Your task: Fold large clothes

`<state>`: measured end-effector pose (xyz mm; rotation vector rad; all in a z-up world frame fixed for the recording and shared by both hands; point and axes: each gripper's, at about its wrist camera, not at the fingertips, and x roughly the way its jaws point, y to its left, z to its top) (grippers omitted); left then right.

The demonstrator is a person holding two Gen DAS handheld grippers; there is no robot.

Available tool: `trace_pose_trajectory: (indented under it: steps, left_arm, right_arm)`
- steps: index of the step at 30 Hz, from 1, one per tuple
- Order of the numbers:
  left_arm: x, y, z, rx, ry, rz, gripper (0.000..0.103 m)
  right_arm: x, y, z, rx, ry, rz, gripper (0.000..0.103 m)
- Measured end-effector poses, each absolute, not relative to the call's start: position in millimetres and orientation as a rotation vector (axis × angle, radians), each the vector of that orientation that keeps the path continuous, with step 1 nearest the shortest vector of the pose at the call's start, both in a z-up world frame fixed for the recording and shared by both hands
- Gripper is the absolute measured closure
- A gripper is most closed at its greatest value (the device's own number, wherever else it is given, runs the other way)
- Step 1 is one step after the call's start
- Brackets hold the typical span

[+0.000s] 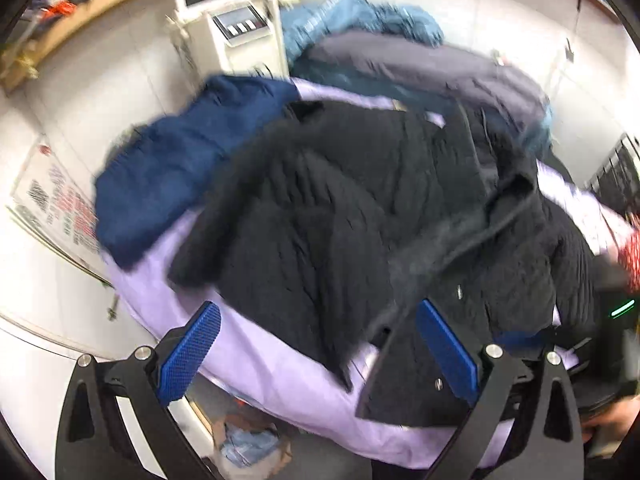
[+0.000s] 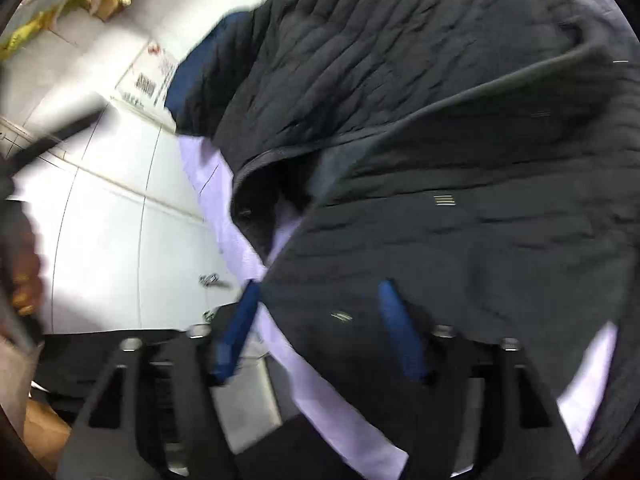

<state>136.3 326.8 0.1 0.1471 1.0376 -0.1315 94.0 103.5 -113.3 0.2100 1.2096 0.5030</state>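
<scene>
Black quilted coat (image 1: 360, 216) lies spread and rumpled over the lilac sheet (image 1: 256, 364) that covers the desk. A navy garment (image 1: 180, 160) sits beside it at the far left edge, and a grey jacket (image 1: 420, 64) and a light blue one (image 1: 352, 16) are piled behind. Both views are motion-blurred.

My left gripper (image 1: 324, 348) is spread wide and holds nothing; it hangs above the near hem, one pad over bare sheet, the other over the coat's front flap.

My right gripper (image 2: 320, 320) is also parted, with the coat's edge lying between the pads. I see no pinch on the cloth, so I count it as released.

Judgement: the fold is barely begun, since the coat is still bunched and its front gapes open (image 2: 260, 200).

To do this step well:
- take the hem with both grippers well apart, at matching points on the edge;
- catch only the coat, not the sheet beneath;
- pull the panel taut and flat before turning it over;
- keep clear of the navy garment so it isn't dragged along.
</scene>
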Motion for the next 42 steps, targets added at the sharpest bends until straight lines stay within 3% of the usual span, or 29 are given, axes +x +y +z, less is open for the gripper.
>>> trace_pose_trajectory:
  steps: [3, 7, 12, 16, 19, 20, 21, 23, 26, 33, 38, 40, 42]
  left_arm:
    - [141, 306, -31, 0.192, 1.091, -0.188, 0.006]
    - [141, 272, -55, 0.244, 1.121, -0.312, 0.006]
    - [133, 238, -60, 0.323, 1.114, -0.435, 0.006]
    - [127, 221, -59, 0.357, 1.103, -0.478, 0.006]
    - [126, 202, -58, 0.371, 1.117, -0.486, 0.006]
    - [126, 196, -58, 0.363, 1.124, -0.495, 0.006]
    - [126, 192, -56, 0.356, 1.126, -0.506, 0.006]
    - [123, 177, -52, 0.360, 1.120, -0.523, 0.006]
    - [116, 156, -46, 0.385, 1.099, -0.535, 0.006]
    - [93, 113, -49, 0.392, 1.113, -0.551, 0.006]
    - [85, 100, -35, 0.373, 1.083, -0.556, 0.006]
    - [91, 100, -29, 0.411, 1.047, -0.537, 0.006]
    - [111, 102, -23, 0.478, 0.997, -0.476, 0.006]
  right_arm:
    - [86, 40, -110, 0.193, 1.182, 0.306, 0.032]
    - [53, -120, -125, 0.261, 1.215, -0.175, 0.032]
    - [-39, -261, -152, 0.452, 1.267, -0.484, 0.031]
    - [-85, -280, -186, 0.615, 1.322, -0.375, 0.031]
    - [-82, -261, -201, 0.525, 1.370, -0.263, 0.031]
    - [-77, -255, -205, 0.461, 1.383, -0.254, 0.040]
    - [-72, -251, -206, 0.411, 1.390, -0.250, 0.066]
    - [-61, -244, -197, 0.344, 1.385, -0.211, 0.088]
    - [-60, -245, -161, 0.228, 1.362, -0.145, 0.095]
    - [-101, -332, -29, 0.021, 1.267, -0.326, 0.097]
    - [-90, -367, -11, -0.021, 1.290, -0.454, 0.094]
    - [-80, -372, -8, 0.022, 1.256, -0.466, 0.081]
    - [-68, -349, -6, -0.093, 1.212, -0.571, 0.045]
